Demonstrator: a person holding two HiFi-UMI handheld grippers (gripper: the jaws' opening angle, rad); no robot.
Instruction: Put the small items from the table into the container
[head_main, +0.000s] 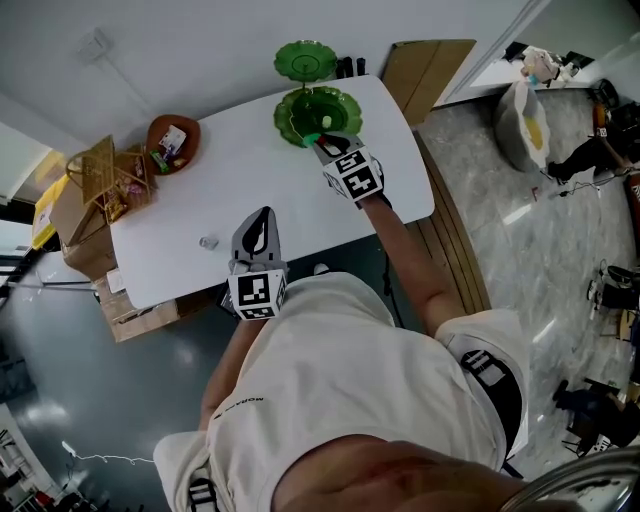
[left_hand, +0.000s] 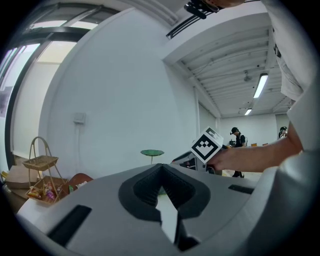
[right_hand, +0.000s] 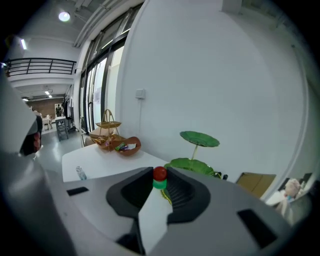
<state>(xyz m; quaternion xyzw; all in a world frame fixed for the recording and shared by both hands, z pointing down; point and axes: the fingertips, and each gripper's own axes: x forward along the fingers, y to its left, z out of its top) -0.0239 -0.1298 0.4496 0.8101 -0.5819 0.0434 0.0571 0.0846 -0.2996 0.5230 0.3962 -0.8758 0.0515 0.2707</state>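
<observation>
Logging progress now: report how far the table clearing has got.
Done: nothing confirmable; what lies in the green dish is unclear. In hand: the right tongs grip a small red-and-green item at that dish. Remaining: a small clear item sits on the table near the left tongs, which are shut and empty.

The left gripper (head_main: 262, 218), grey plastic with a black-and-white marker cube at its rear, sits just left of centre in the head view. A bent, bare left arm (head_main: 228, 360) holds it close to the torso, and it points toward the top of the frame. Its jaws meet at the tips with nothing between them. The matching grey right gripper (head_main: 322, 141) reaches to the upper centre on an outstretched bare right arm (head_main: 410, 250). It tilts downward, jaws clamped on a small red-and-green piece (right_hand: 159, 175).
</observation>
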